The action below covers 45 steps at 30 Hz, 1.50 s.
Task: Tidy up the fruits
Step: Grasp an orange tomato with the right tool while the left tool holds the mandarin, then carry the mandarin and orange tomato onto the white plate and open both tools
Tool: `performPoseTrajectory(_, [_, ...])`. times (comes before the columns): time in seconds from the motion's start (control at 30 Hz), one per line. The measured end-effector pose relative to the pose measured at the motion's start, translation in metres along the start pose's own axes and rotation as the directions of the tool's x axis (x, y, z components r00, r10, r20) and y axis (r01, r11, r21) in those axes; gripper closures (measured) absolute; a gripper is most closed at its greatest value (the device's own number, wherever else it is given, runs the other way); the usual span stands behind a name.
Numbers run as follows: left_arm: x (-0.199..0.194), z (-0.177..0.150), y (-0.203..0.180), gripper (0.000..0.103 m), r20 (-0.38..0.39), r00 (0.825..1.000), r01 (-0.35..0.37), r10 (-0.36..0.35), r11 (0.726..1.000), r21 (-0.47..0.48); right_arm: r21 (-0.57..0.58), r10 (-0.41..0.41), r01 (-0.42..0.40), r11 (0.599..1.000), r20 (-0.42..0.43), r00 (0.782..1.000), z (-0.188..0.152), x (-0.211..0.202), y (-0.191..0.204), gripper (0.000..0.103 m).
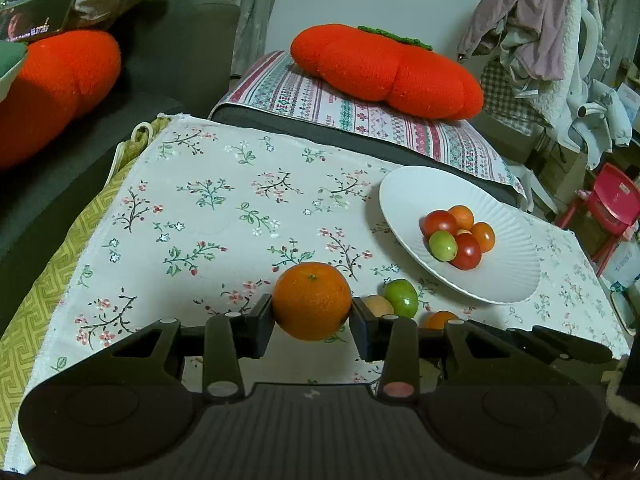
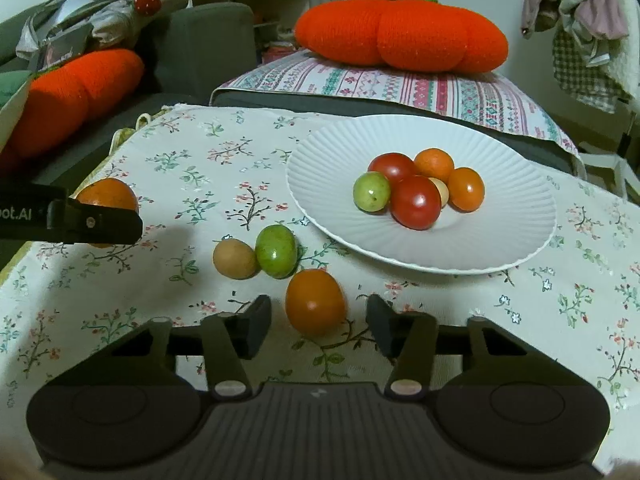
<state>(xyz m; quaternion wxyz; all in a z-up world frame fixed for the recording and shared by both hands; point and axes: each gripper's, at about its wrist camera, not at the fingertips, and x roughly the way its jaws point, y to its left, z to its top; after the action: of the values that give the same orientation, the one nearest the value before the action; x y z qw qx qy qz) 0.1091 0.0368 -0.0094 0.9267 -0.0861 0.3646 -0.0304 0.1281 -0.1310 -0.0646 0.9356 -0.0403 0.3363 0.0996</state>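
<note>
My left gripper (image 1: 312, 322) is shut on a mandarin orange (image 1: 312, 300), held just above the floral cloth; it also shows in the right wrist view (image 2: 106, 196) behind the left gripper's finger (image 2: 100, 226). My right gripper (image 2: 318, 324) is open around an orange tomato (image 2: 315, 302) on the cloth, not touching it. A green tomato (image 2: 277, 250) and a tan tomato (image 2: 234, 259) lie just beyond. A white ribbed plate (image 2: 480, 240) holds several red, orange and green tomatoes (image 2: 416, 202). The plate (image 1: 500, 272) sits at the right in the left wrist view.
The floral cloth (image 2: 200, 184) covers the table. A striped cushion (image 2: 440, 92) with an orange pumpkin pillow (image 2: 400, 32) lies behind it. A grey sofa with another orange pillow (image 2: 68, 92) is at the left. Clothes (image 1: 540, 20) hang at the right.
</note>
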Motion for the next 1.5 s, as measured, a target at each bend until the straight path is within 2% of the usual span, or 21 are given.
performPoseTrajectory(0.07, [0.001, 0.0, -0.001, 0.078, 0.0, 1.0, -0.001, 0.001, 1.0, 0.004, -0.009, -0.005, 0.005, 1.0, 0.004, 1.0, 0.001, 0.0, 0.001, 0.075])
performPoseTrajectory(0.2, [0.001, -0.001, -0.002, 0.078, 0.001, 1.0, -0.006, 0.006, 1.0, 0.013, -0.017, -0.016, 0.016, 1.0, 0.011, 1.0, 0.002, -0.003, 0.002, 0.076])
performPoseTrajectory(0.7, [-0.002, 0.001, -0.003, 0.079, 0.02, 1.0, -0.001, 0.001, 1.0, 0.022, 0.02, 0.06, -0.061, 0.998, 0.037, 0.998, 0.01, -0.029, 0.005, 0.076])
performPoseTrajectory(1.03, [-0.011, 0.003, -0.012, 0.079, 0.039, 0.999, 0.031, -0.033, 0.998, 0.053, 0.034, 0.082, -0.085, 0.996, 0.084, 0.993, 0.014, -0.051, 0.002, 0.076])
performPoseTrajectory(1.5, [-0.009, -0.001, -0.037, 0.079, 0.052, 0.997, 0.05, -0.059, 0.987, 0.15, 0.069, 0.052, -0.062, 0.996, 0.135, 0.989, 0.017, -0.073, -0.017, 0.076])
